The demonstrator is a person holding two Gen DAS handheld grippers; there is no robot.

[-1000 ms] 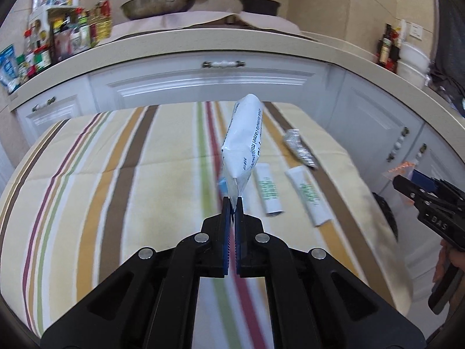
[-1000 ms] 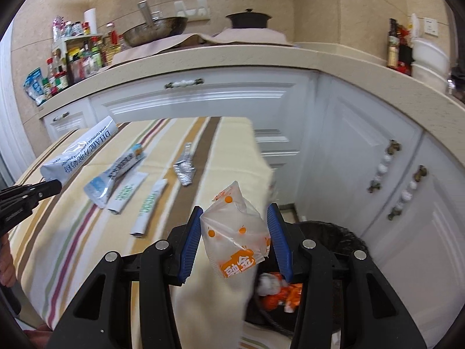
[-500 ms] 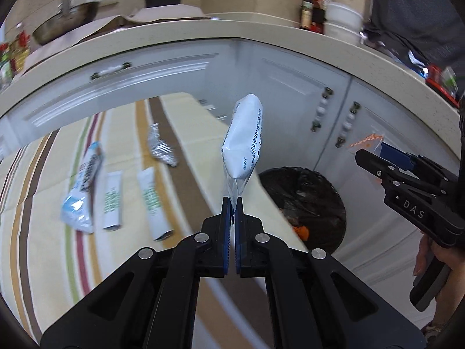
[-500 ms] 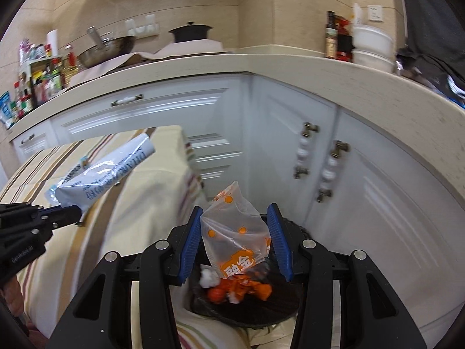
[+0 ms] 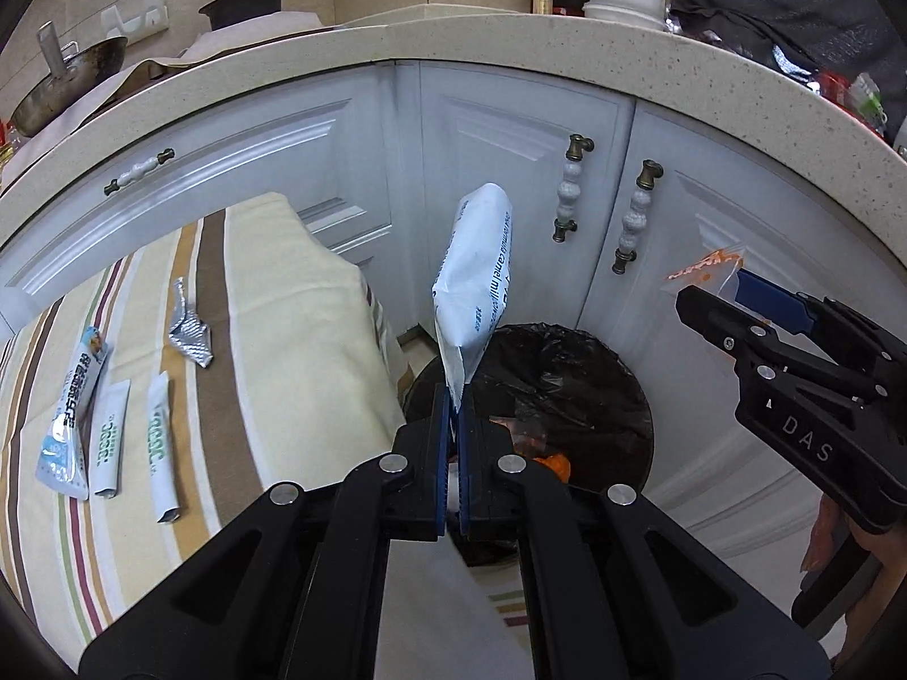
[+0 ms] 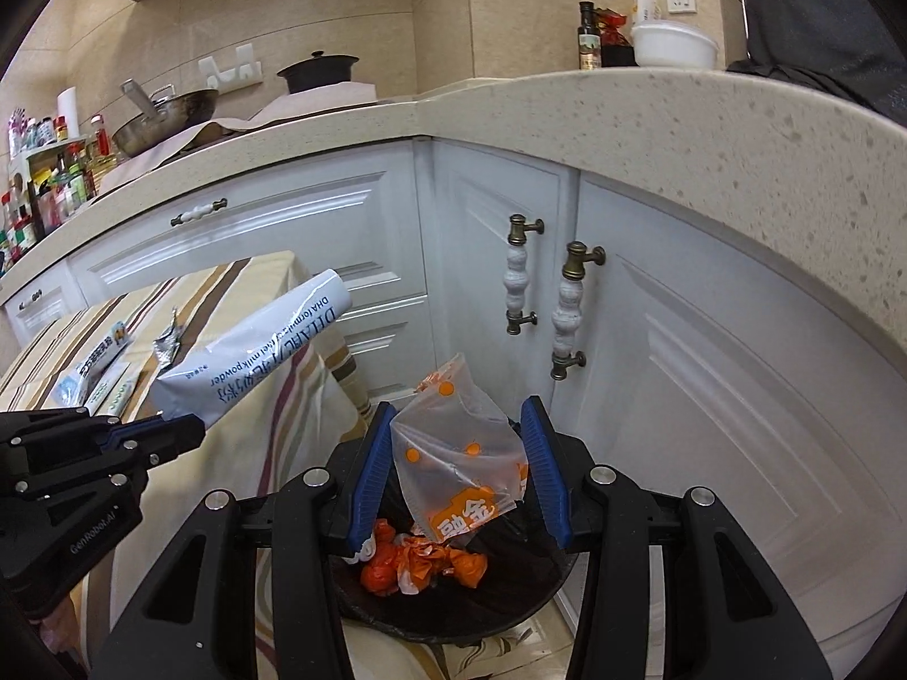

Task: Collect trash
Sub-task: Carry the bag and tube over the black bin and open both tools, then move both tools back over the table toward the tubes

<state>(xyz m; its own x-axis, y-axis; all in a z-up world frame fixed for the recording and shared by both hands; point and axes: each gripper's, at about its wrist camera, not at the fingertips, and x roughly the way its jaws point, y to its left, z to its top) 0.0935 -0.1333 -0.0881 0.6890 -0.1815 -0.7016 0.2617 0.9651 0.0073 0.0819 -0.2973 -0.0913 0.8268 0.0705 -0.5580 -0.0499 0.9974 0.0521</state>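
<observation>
- Left tool (image 5: 450,425) is clamped on a white milk powder pouch (image 5: 476,277), long axis pointing to 12 o'clock, above the bin's (image 5: 612,374) near rim
- Right tool (image 6: 462,470) stands wide (orange-dotted clear bag (image 6: 453,453) resting loosely between the pads), directly over the bin, so nearer to dropping

The bin (image 5: 572,362) is half blocked in both views: the left gripper (image 5: 452,419) and its milk powder bag (image 5: 476,277) cover the near rim in one, and the right gripper (image 6: 456,470) with its clear bag (image 6: 453,453) covers the middle in the other. The orange stuff (image 6: 419,564) inside is too crumpled to identify. Text on the sachets (image 5: 107,442) on the table (image 5: 272,306) is too small to read. The shelf bottles (image 6: 51,187) are a blur, cut off at the edge.
</observation>
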